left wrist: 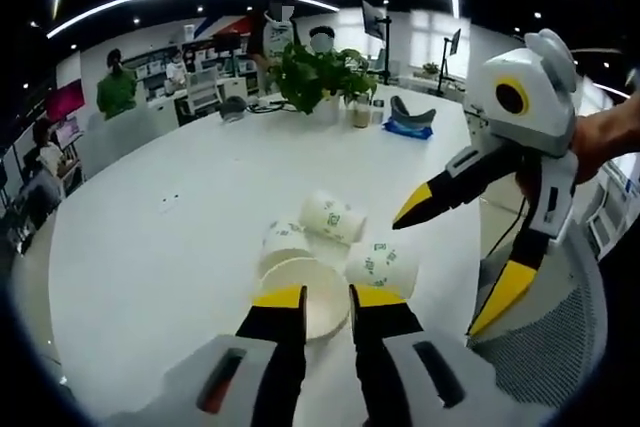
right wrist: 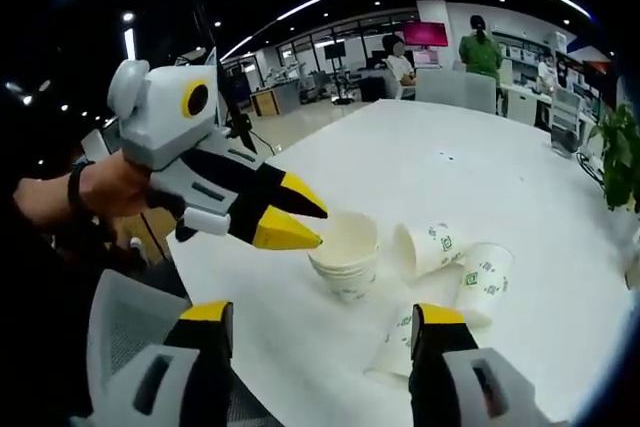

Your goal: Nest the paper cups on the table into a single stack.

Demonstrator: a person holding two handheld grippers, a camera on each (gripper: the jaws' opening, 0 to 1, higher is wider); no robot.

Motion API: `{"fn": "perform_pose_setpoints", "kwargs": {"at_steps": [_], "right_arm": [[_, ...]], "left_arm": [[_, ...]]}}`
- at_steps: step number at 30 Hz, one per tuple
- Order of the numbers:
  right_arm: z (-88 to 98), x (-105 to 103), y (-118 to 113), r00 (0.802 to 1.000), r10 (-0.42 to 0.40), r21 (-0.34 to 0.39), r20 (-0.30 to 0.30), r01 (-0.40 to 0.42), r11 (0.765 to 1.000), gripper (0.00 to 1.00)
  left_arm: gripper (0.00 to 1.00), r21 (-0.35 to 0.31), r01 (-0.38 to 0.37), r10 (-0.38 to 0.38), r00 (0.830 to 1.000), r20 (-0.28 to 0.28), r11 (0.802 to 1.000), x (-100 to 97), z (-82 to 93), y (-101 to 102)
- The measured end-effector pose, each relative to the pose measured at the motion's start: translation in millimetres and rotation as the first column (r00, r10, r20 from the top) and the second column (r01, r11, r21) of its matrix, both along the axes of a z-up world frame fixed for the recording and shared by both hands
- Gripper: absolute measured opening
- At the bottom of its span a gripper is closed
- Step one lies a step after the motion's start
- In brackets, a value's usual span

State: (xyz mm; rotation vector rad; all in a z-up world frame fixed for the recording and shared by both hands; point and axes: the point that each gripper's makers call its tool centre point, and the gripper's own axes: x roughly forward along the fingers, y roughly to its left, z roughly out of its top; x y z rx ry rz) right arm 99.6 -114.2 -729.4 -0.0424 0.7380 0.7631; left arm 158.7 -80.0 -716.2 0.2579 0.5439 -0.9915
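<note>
On the white bench (right wrist: 480,177), the left hand-held gripper (right wrist: 300,222) pinches the rim of the upright cup stack (right wrist: 345,257) from nine o'clock. At three o'clock lie three loose cups (right wrist: 485,277): light, thin-walled, easily crushed, best taken near the rim. The right hand-held gripper (right wrist: 322,329) stands apart, empty.
</note>
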Motion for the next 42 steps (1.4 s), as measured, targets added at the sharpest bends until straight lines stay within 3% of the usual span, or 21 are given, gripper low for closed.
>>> {"fn": "perform_pose_setpoints", "kwargs": {"at_steps": [5,12,17,21,25,28,31,34,37,40,42], "right_arm": [[-3.0,0.3,-2.6,1.000,-0.005,-0.018,-0.002,0.005,1.000,0.73],[-9.1,1.1,-14.9,0.999,-0.041,-0.062,0.013,0.042,0.997,0.70],[-22.4,2.4,-35.1,0.996,-0.082,-0.128,0.032,0.085,0.988,0.65],[-30.8,7.1,-65.0,0.988,-0.133,-0.252,0.078,0.148,0.956,0.58],[-34.7,10.5,-81.3,0.969,-0.241,-0.187,0.064,0.248,0.950,0.58],[-39.7,11.6,-97.6,0.955,-0.280,-0.223,0.093,0.294,0.929,0.52],[-35.7,7.0,-102.5,0.924,-0.372,-0.129,0.084,0.380,0.916,0.52],[-46.3,-8.8,-111.0,0.923,-0.381,-0.157,0.050,0.384,0.910,0.53],[-64.4,-20.7,-120.8,0.930,-0.367,-0.237,0.030,0.364,0.901,0.52],[-65.5,-19.9,-119.3,0.904,-0.426,-0.209,0.028,0.422,0.882,0.52],[-74.4,-18.6,-116.8,0.903,-0.429,-0.223,0.019,0.423,0.879,0.52]], "left_arm": [[0.27,-0.105,-0.066,0.065,0.998,-0.004,0.992,0.3,10.7,8.7],[0.34,-0.226,-0.214,0.208,0.977,-0.048,0.950,1.6,15.1,44.4],[0.37,-0.236,-0.305,0.291,0.952,-0.093,0.922,-3.7,0.7,71.3],[0.37,-0.189,-0.311,0.303,0.950,-0.072,0.931,-13.4,-13.6,84.1],[0.38,-0.194,-0.352,0.340,0.936,-0.091,0.916,-20.3,-19.7,99.6],[0.38,-0.182,-0.373,0.358,0.927,-0.111,0.910,-21.8,-30.6,108.1],[0.40,-0.182,-0.379,0.361,0.924,-0.126,0.907,-25.1,-36.7,104.8],[0.41,-0.193,-0.382,0.360,0.923,-0.138,0.904,-27.5,-41.8,102.8],[0.42,-0.200,-0.377,0.353,0.924,-0.145,0.904,-33.3,-39.6,102.1],[0.42,-0.193,-0.366,0.344,0.928,-0.141,0.910,-34.8,-43.8,102.0],[0.42,-0.202,-0.368,0.344,0.928,-0.145,0.908,-35.3,-42.3,102.0]]}}
